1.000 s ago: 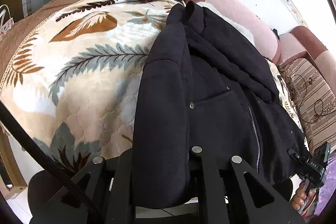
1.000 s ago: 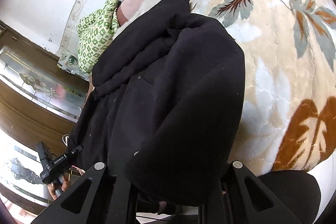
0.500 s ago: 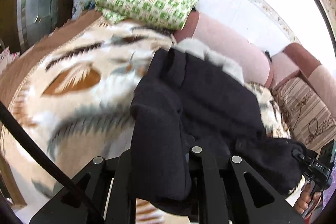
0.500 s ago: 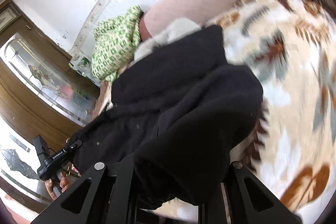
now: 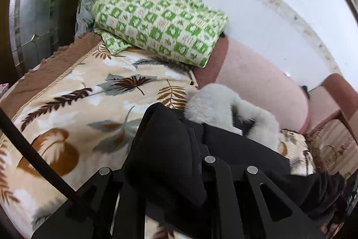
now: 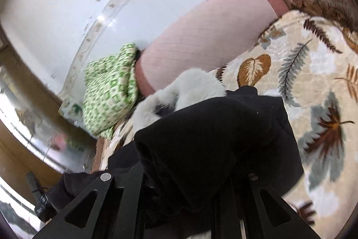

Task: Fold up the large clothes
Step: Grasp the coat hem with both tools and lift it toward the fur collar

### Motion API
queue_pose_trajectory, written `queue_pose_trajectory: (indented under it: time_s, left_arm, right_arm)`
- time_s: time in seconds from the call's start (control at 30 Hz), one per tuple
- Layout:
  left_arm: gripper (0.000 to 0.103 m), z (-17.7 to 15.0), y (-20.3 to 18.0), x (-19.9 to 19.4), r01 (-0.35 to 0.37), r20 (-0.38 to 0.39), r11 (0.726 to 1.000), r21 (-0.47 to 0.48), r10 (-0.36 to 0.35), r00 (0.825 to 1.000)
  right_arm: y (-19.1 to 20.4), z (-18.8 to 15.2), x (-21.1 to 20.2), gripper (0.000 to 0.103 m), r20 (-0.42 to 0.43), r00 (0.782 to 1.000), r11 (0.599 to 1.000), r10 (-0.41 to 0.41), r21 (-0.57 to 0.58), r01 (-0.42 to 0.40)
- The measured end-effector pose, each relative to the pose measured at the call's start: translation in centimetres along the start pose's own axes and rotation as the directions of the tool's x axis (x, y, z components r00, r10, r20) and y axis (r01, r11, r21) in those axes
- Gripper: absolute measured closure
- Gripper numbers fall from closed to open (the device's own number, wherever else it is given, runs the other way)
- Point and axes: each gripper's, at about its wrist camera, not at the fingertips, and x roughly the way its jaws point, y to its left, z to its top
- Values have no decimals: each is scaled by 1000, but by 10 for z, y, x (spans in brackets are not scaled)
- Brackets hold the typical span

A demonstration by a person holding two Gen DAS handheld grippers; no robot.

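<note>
Black coat (image 5: 235, 149): judged heavy, thick and soft, so it should drape and sag between 2 hold points; the matte cloth looks grippy, not slippery. Best holds are the bunched hem corners, 1 per claw, well apart, so the fold edge stays straight. Appearance: plain black, bulky, with a white fur collar (image 5: 223, 102) at the far end near the pink sofa back (image 5: 257, 80). Location: lying on the leaf-print blanket (image 5: 89, 109) over the sofa seat, its near end lifted and doubled toward the collar. Left gripper (image 5: 170, 171) is pinching a thick wad of black cloth between its fingers. Right gripper (image 6: 179, 174) likewise is clamped on a bulging fold of the coat. Green checked bundle (image 5: 156, 15) sits farther back on the blanket, apart from the coat.
</note>
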Motion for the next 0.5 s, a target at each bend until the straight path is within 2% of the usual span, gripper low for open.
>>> queue_pose_trajectory:
  time_s: [0.1, 0.17, 0.3, 0.5]
  left_arm:
    - [89, 16, -6, 44, -27, -46, 1000, -11, 27, 999]
    - [89, 24, -9, 71, -57, -72, 998, -15, 55, 996]
    - [87, 33, -11, 124, -128, -134, 992, -17, 125, 983]
    - [80, 32, -24, 167, -232, -113, 972, 50, 236, 965]
  right_arm:
    - [-16, 18, 32, 87, -37, 999, 999, -7, 42, 9]
    - [-21, 26, 52, 87, -56, 998, 999, -25, 28, 26]
    - [-31, 36, 87, 87, -84, 995, 999, -46, 23, 48]
    - [-49, 35, 128, 87, -121, 991, 998, -59, 20, 61]
